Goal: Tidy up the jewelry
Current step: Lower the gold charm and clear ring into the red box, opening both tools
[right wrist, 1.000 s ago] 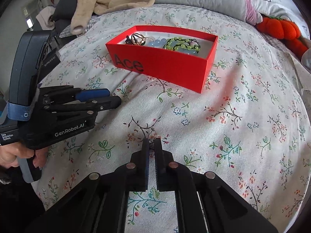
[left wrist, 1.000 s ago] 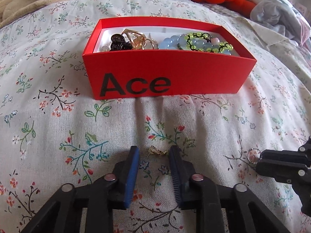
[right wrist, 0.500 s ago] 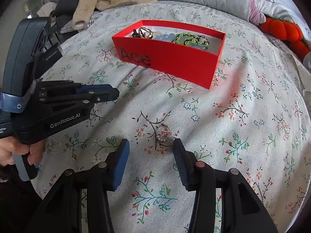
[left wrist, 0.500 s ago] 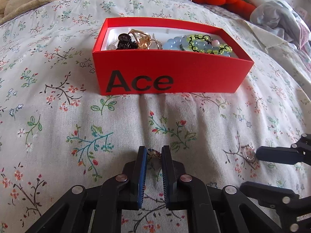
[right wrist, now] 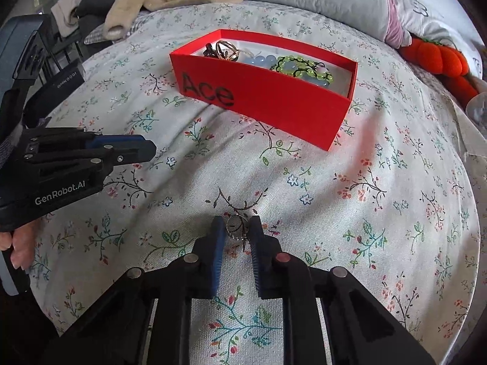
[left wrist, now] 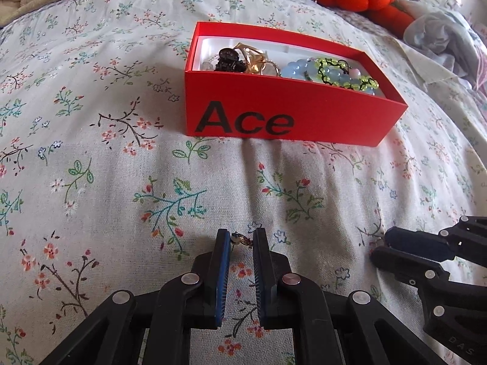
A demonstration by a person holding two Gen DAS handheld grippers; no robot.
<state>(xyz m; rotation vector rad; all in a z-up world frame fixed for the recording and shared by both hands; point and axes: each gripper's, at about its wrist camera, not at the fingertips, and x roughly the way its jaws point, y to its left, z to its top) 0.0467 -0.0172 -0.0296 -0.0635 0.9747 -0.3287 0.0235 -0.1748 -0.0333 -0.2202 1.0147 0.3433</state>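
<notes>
Two grips | earring point(left wrist: 240, 239) between left jaws | ring point(right wrist: 236, 227) between right jaws

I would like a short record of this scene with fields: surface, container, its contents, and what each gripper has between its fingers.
surface: floral bedsheet
container: open red cardboard box printed "Ace"
contents: green bead bracelet, pale blue bead bracelet, gold-coloured piece, dark piece
left gripper: shut on a small gold-coloured earring
right gripper: jaws just closed onto a small silver ring
</notes>
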